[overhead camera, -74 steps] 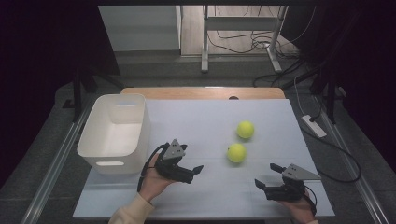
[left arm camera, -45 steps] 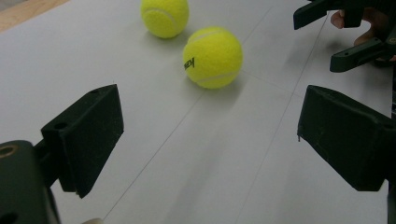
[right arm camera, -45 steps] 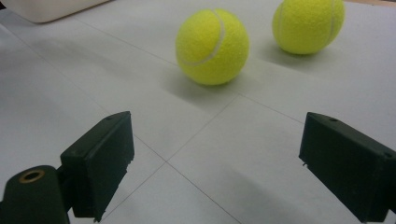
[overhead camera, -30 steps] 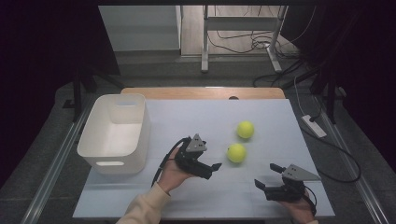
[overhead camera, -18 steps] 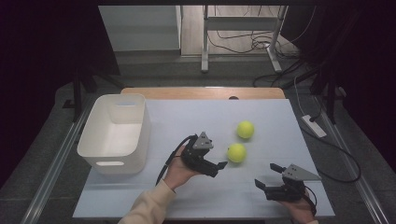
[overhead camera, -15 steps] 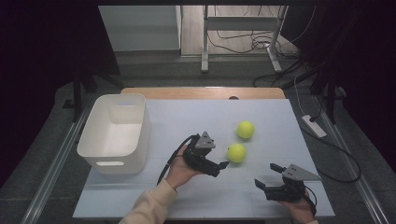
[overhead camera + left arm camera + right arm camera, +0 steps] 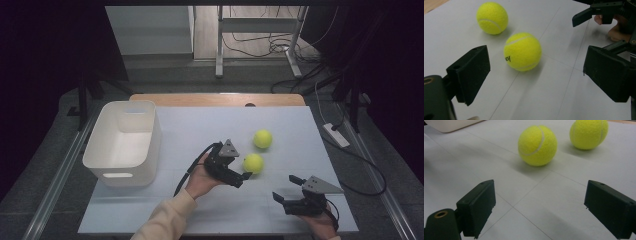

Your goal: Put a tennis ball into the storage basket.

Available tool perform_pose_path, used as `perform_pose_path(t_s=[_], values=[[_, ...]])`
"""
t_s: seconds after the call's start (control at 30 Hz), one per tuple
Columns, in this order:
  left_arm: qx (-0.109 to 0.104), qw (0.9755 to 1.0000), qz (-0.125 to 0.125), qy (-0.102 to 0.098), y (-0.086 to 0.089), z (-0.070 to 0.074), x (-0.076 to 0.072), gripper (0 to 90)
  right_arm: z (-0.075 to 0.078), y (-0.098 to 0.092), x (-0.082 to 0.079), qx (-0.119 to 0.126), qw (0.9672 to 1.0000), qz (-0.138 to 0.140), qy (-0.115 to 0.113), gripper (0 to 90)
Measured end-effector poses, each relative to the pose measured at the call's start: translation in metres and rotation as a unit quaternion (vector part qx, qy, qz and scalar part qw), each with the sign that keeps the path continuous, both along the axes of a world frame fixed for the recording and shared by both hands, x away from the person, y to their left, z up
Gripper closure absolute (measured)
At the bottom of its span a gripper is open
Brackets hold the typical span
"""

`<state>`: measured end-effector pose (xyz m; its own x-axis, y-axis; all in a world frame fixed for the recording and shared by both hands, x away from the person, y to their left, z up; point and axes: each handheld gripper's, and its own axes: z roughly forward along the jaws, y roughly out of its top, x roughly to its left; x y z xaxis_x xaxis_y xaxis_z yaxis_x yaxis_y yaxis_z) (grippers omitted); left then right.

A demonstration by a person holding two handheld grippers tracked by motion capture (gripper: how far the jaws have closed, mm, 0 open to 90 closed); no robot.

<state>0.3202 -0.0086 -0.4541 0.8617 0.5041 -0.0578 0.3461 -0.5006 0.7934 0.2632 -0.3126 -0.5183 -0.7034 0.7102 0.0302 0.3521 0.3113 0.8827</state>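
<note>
Two yellow tennis balls lie on the white table top: a near ball point(image 7: 253, 163) and a far ball point(image 7: 262, 139). My left gripper point(image 7: 242, 178) is open just left of the near ball, with its jaws pointing at it. In the left gripper view the near ball point(image 7: 522, 51) sits just ahead of the spread jaws of the left gripper point(image 7: 536, 75), not between them, and the far ball point(image 7: 492, 18) lies behind. My right gripper point(image 7: 286, 189) rests open near the front right edge. In the right gripper view it point(image 7: 540, 197) faces both balls point(image 7: 537, 145) point(image 7: 589, 133) from a distance.
A white plastic bin point(image 7: 125, 142) stands at the table's left side, and its corner point(image 7: 449, 125) shows in the right gripper view. The right gripper point(image 7: 599, 12) appears at the top right of the left gripper view. Cables and table legs lie on the floor beyond the far edge.
My left gripper has moved right, from beside the bin to right next to the near ball. The right gripper and both balls have stayed put.
</note>
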Motion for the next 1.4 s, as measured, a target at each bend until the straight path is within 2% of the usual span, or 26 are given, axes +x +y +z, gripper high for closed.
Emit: perform_pose_path(t_s=[0.23,0.37,0.53,0.57,0.73,1.03,1.4], values=[[0.0,1.0,-0.002,0.003,-0.01,-0.001,0.004,7.9,0.0,0.0,0.0,0.001,1.0,0.001,-0.001,9.8],[0.008,0.9999,-0.006,0.004,-0.014,-0.002,0.007,7.9,0.0,0.0,0.0,0.001,1.0,0.002,-0.002,9.8],[0.007,0.9999,-0.004,0.009,-0.019,-0.005,0.01,8.0,0.0,-0.001,0.0,0.001,1.0,0.002,-0.002,9.8],[0.013,0.9999,-0.005,0.009,-0.019,-0.005,0.011,8.0,0.0,-0.001,0.0,0.001,1.0,0.002,-0.002,9.8],[0.019,0.9997,-0.004,0.014,-0.023,-0.008,0.015,8.0,-0.001,0.0,0.001,0.0,1.0,0.002,-0.002,9.8],[0.02,0.9996,-0.002,0.022,-0.029,-0.011,0.022,8.0,-0.001,0.0,0.001,0.0,1.0,0.002,-0.001,9.8],[0.032,0.9989,0.001,0.035,-0.038,-0.015,0.032,7.8,-0.001,0.0,0.001,0.002,1.0,0.004,0.0,9.8]])
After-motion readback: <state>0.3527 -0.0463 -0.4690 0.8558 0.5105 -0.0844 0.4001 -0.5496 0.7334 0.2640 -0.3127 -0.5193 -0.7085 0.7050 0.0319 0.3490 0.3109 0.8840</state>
